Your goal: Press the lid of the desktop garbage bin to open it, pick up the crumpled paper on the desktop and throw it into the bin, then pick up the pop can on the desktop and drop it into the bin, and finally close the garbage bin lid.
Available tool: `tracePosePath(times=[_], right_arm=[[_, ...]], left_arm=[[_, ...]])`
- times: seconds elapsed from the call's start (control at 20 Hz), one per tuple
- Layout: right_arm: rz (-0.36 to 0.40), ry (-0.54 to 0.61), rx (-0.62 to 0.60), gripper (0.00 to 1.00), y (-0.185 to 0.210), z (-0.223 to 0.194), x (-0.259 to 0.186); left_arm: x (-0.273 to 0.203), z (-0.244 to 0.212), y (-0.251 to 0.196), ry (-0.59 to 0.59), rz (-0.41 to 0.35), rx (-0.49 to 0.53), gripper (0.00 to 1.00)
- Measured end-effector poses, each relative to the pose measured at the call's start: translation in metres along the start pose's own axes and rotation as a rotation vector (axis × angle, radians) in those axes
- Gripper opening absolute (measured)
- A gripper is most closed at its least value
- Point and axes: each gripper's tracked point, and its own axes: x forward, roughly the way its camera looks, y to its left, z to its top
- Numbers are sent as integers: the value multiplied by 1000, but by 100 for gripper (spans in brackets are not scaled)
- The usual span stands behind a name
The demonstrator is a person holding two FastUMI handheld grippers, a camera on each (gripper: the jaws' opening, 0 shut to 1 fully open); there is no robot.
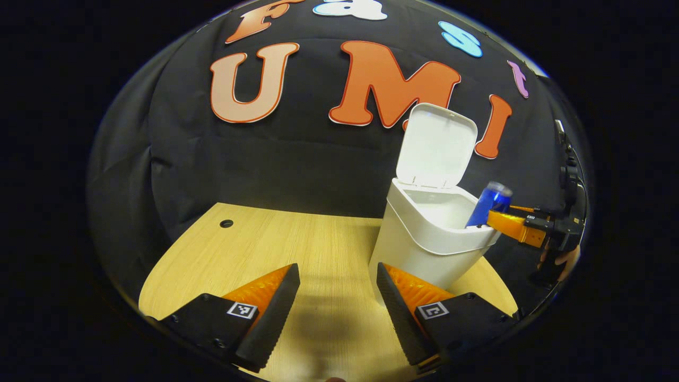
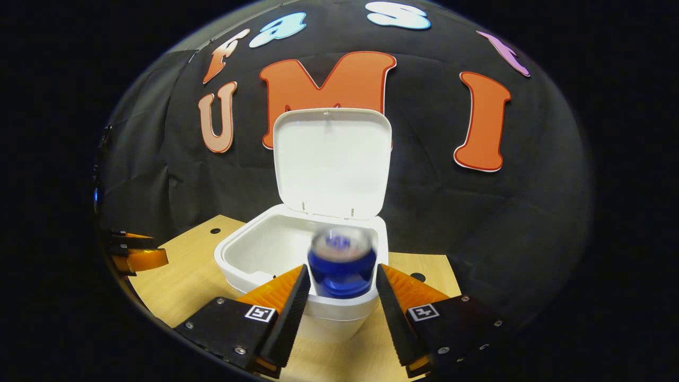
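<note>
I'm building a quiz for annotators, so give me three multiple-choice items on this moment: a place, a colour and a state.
1. Where is the pop can?
A in a bare hand
B over the bin's rim, between the right gripper's fingers
C atop a shut lid

2. What colour is the bin?
A white
B green
C red

3. How does the lid stand?
A shut flat
B raised open
C removed

Key:
1 B: the can sits between those fingers, above the rim.
2 A: its walls are white.
3 B: it stands upright behind the opening.
</note>
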Motion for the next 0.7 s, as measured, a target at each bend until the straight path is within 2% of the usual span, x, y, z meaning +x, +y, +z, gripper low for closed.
tracePosePath(times=[0.15,0.25,0.35,0.4,0.5,0.7], right_arm=[[-32,3,-8,74,-2,1,0],[-42,-6,-22,76,-3,9,-4],[-63,-21,-38,77,-7,20,-4],[-72,-31,-39,78,-9,26,-4],[-73,-50,-38,84,-8,39,-2],[-105,-97,-67,89,-11,73,5]], left_arm=[[2,2,6,-13,-8,6,94],[7,2,8,-12,-17,0,94],[12,2,6,-10,-31,-4,97],[14,2,6,-8,-41,2,94],[14,2,5,-9,-57,7,94],[15,2,14,-15,-66,-3,94]])
